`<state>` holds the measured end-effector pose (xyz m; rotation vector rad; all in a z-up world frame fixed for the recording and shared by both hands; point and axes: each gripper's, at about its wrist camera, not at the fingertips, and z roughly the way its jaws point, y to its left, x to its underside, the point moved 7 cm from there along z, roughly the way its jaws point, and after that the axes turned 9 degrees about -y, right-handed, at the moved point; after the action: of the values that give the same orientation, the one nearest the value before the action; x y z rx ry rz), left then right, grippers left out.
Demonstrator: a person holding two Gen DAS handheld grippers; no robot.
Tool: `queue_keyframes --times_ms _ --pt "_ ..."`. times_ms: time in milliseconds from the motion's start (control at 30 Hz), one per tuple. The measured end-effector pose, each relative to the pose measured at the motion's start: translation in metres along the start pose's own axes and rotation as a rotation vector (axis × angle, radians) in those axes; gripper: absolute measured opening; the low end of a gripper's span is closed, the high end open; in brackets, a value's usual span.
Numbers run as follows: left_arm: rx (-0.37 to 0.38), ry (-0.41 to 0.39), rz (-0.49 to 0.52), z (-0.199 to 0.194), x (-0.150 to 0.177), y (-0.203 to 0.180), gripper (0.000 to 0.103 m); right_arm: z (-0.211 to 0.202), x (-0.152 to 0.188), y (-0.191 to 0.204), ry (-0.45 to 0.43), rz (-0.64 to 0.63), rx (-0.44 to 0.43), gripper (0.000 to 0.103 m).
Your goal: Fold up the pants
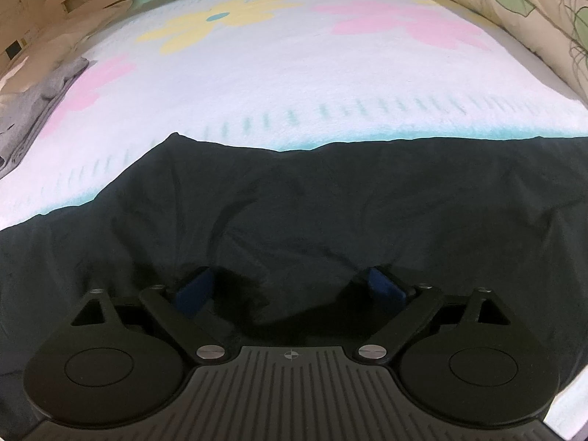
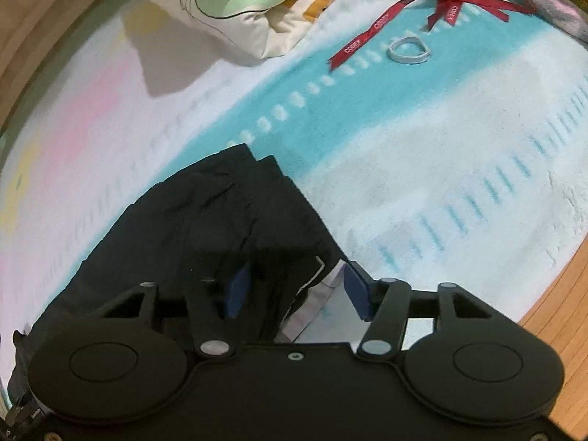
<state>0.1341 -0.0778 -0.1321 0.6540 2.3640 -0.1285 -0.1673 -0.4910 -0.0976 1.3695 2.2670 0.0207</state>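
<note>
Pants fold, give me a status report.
Left gripper open over the pants. Right gripper open, straddling the pants' edge. Nothing in the way.

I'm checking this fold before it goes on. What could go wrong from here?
1. The right gripper is open over the edge of the black pants, with a white inner layer showing; closing here may catch only some of the layers.
2. The left gripper stands open over wrinkled cloth, so creases could get folded in.
3. The red ribbon and white ring lie nearby; dragged fabric might snag them.
</note>
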Motion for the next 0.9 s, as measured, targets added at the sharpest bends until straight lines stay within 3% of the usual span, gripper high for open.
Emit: queue_keyframes --times_ms 200,367,533,567,633,900 --pt "0.007 -0.003 -0.004 0.0 0.0 0.001 0.094 -0.009 -0.008 0.002 -0.057 0.036 -0.019 0.063" --pt "0.002 -0.006 -0.002 0.0 0.0 0.0 0.093 0.0 0.0 0.006 0.016 0.029 -0.027 0.063" --pt "-0.003 -0.011 0.003 -0.006 0.0 -0.003 0.091 0.006 0.003 0.006 0.013 0.016 0.004 0.061" --pt "0.002 -0.013 0.005 -0.007 -0.001 -0.004 0.091 0.006 0.003 0.005 0.008 0.02 0.011 0.056" --pt "0.013 -0.021 0.01 -0.011 -0.002 -0.009 0.09 0.006 0.002 0.006 -0.018 -0.009 0.03 0.023" --pt "0.088 -0.074 0.059 -0.032 -0.016 -0.04 0.09 -0.001 0.002 -0.004 -0.04 0.01 0.04 0.02"
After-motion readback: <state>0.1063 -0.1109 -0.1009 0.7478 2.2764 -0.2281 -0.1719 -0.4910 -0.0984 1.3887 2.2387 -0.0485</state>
